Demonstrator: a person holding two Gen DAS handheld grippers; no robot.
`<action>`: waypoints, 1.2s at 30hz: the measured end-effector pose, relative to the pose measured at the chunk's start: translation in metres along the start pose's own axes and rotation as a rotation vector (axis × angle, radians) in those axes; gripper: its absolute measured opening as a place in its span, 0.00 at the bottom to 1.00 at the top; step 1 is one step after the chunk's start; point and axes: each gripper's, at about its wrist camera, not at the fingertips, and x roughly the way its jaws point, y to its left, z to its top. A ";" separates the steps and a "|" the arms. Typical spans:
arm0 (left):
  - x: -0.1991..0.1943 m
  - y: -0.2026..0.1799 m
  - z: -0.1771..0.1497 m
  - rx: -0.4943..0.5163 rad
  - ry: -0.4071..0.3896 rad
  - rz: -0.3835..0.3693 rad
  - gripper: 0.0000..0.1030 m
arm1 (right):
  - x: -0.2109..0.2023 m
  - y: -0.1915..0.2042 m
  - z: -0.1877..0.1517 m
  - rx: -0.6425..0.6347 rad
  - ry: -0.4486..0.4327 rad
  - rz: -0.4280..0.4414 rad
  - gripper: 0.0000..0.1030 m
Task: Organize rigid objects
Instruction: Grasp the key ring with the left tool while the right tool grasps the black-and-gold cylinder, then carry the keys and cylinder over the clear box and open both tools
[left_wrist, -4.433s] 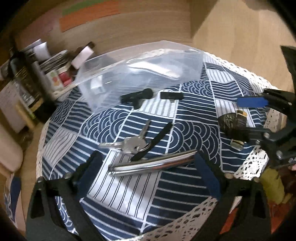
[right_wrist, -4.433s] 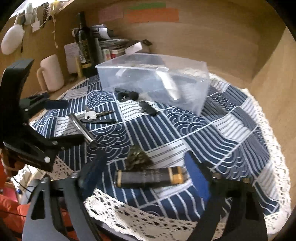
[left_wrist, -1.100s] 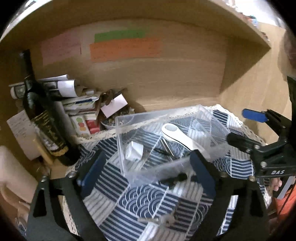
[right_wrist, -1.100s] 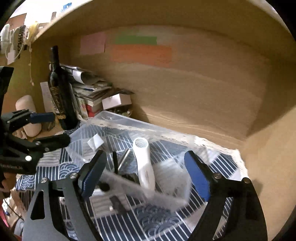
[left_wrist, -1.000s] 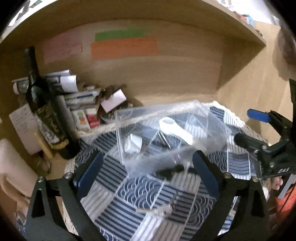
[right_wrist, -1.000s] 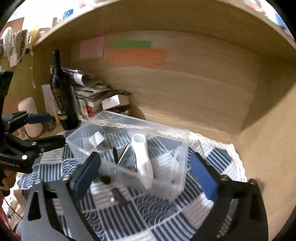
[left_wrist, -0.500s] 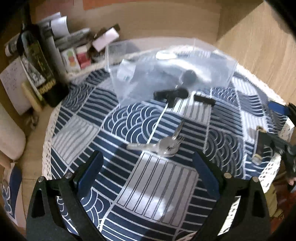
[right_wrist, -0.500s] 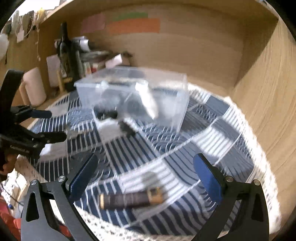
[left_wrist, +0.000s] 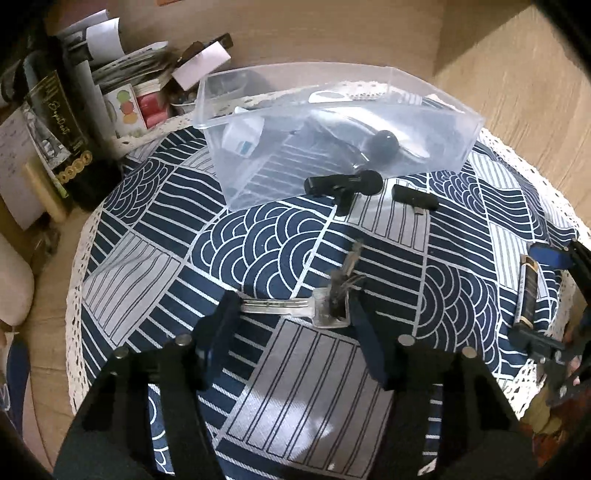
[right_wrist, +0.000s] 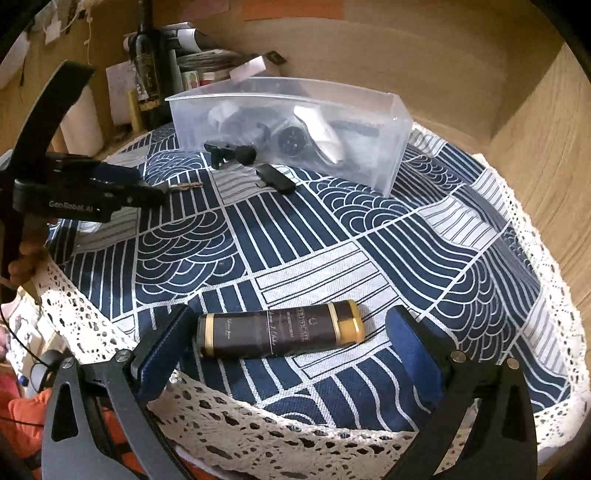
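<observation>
A clear plastic bin (left_wrist: 436, 147) holding several items stands at the far side of the round table; it also shows in the right wrist view (right_wrist: 384, 147). My left gripper (left_wrist: 291, 325) is open, its pads on either side of a bunch of silver keys (left_wrist: 325, 306) lying on the cloth. My right gripper (right_wrist: 288, 343) is open around a dark brown tube with gold ends (right_wrist: 280, 334), which also shows in the left wrist view (left_wrist: 528, 291). A small black microphone (left_wrist: 343, 182) and a black clip (left_wrist: 413, 197) lie in front of the bin.
A blue and white patterned cloth (left_wrist: 229, 243) with a lace edge covers the table. A dark wine bottle (left_wrist: 55, 122), papers and small boxes (left_wrist: 140, 107) crowd the back left. Wooden walls (right_wrist: 443, 74) close in behind and to the right.
Both grippers came down from above the bin to the table's near side. The left now straddles the keys and the right straddles the brown tube. The metal bar and small dark lump are gone.
</observation>
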 end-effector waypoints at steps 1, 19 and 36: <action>-0.001 0.000 -0.001 -0.003 -0.004 0.005 0.59 | 0.001 -0.002 0.000 0.006 -0.001 -0.002 0.96; -0.057 0.008 0.014 -0.047 -0.198 0.018 0.59 | -0.020 -0.016 0.033 0.074 -0.118 -0.049 0.78; -0.112 0.013 0.075 -0.081 -0.419 0.000 0.59 | -0.030 -0.034 0.128 0.083 -0.285 -0.041 0.78</action>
